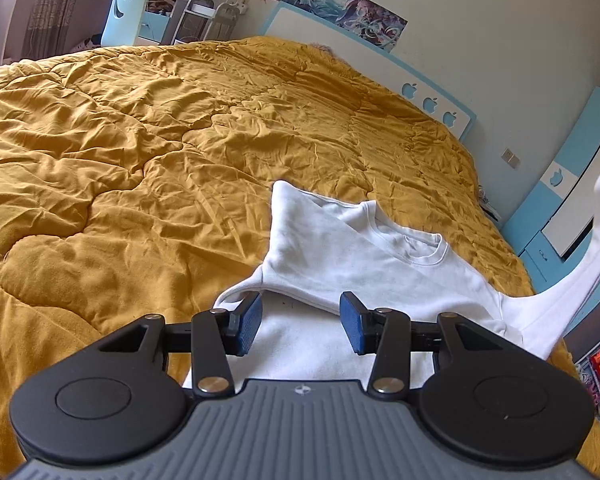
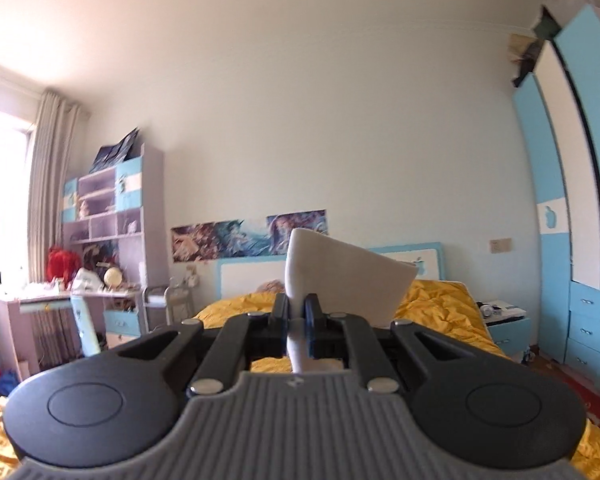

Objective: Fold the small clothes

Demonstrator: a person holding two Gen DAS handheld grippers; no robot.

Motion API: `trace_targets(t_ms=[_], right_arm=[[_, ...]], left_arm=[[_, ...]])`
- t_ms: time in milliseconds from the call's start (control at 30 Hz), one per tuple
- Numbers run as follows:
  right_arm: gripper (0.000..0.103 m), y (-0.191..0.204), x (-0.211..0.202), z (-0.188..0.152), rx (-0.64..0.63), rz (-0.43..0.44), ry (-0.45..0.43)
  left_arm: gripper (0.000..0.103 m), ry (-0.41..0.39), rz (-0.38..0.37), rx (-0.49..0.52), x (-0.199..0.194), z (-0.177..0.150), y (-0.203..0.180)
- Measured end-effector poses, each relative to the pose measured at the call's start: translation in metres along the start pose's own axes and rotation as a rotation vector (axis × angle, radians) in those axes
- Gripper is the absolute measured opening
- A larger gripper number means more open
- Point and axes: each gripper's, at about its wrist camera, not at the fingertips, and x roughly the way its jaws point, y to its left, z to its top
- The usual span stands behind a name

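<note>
White cotton fills the lower middle of the left wrist view: a small long-sleeved top (image 1: 380, 264), soft and matte, lies on a bed covered by a mustard-yellow quilt (image 1: 140, 128) whose stitched surface is puffy and deeply creased. One sleeve is already laid across the body, rising to a blunt point at about 12 o'clock from the ribbed round neckline (image 1: 416, 246). The other sleeve (image 1: 572, 280) stretches away to 3 o'clock, lifted off the bed in a taut band.

The left tongs (image 1: 300, 324) hang just over the garment's body with their blue ribbed pads (image 1: 249, 324) spread apart and nothing between them.

In the right wrist view, the right tongs (image 2: 297, 320) point level across the room, pressed together and pinching the sleeve's cuff end (image 2: 348, 276), which stands up as a stiff-looking pale wedge above the black linkage.

The step in hand looks like the second sleeve fold. Next, the raised sleeve probably needs carrying across toward 9 o'clock and laying flat over the chest, while the free tongs could steady the body so the thin fabric does not drag or bunch.
</note>
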Motion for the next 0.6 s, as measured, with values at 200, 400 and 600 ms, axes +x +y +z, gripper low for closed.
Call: trace_targets(t_ms=[200, 400, 600], right_arm=[[0.003, 0.124, 0.053, -0.082, -0.127, 0.157, 0.154], [0.003, 0.214, 0.090, -0.226, -0.283, 0.266, 0.485], [0.004, 0.254, 0.082, -0.308, -0.315, 0.275, 0.632]], left_arm=[[0.051, -0.023, 0.025, -0.090, -0.008, 0.009, 0.035], [0.051, -0.022, 0.020, -0.153, -0.013, 0.014, 0.058], [0.051, -0.023, 0.029, -0.132, -0.014, 0.013, 0.059]])
